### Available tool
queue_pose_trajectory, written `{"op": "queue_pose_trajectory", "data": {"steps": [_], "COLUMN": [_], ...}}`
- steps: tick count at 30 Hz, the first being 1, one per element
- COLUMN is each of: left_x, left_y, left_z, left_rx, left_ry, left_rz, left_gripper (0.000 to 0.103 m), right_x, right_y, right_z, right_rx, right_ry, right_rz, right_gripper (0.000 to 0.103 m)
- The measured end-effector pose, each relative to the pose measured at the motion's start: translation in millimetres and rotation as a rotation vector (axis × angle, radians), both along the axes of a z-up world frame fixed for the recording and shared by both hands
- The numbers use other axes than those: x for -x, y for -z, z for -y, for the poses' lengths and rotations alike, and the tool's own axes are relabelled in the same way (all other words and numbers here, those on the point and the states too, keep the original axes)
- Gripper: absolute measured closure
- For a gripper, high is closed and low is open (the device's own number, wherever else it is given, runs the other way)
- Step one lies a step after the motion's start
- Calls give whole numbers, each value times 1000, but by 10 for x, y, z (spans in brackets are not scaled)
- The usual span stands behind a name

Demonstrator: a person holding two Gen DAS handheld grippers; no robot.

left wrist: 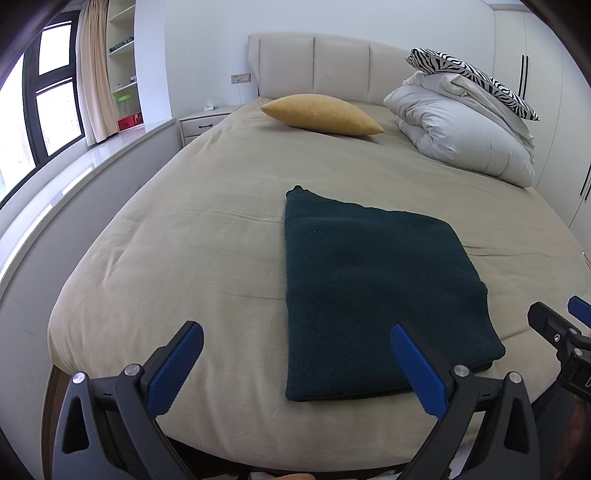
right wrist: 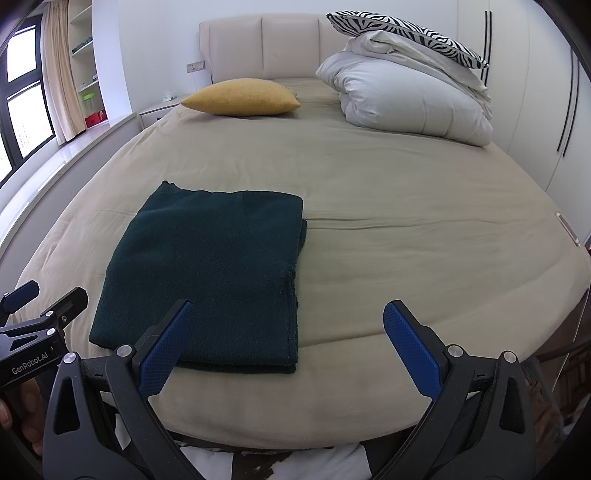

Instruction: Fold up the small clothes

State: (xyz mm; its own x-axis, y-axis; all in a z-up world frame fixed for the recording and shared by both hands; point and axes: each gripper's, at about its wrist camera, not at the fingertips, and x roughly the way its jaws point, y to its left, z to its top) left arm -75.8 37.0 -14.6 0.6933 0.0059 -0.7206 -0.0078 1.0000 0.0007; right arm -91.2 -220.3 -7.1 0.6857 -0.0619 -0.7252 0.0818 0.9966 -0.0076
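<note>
— Dark green knit, that's what we have: the folded garment (left wrist: 373, 295) lies flat as a neat rectangle on the beige bed sheet (left wrist: 184, 251), close to the foot edge nearest us.

— And our tongs?

— We hold the left gripper (left wrist: 297, 345) spread wide, empty, just above the garment's near-left corner. We hold the right gripper (right wrist: 288, 321) spread wide too, gripping nothing, over the garment's near-right corner.

— Anything touching the knit?

— We can't tell from these angles.

— Farther up the bed?

— We see a yellow cushion (right wrist: 242, 96) near the headboard (left wrist: 317, 66), and a white duvet (right wrist: 410, 103) heaped beside it, with a zebra-striped pillow (right wrist: 406, 33) on top.
</note>
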Motion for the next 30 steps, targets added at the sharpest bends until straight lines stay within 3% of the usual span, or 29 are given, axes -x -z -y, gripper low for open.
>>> {"op": "queue_pose_trajectory", "data": {"steps": [30], "left_x": [14], "left_y": [6], "left_z": [8], "left_rx": [-2], "left_ry": [-2], "left_rz": [0], "left_gripper": [0], "right_x": [0], "right_y": [7], "right_z": [-34], "right_rx": [0], "right_ry": [0], "right_rz": [-3], "right_gripper": [0]}}
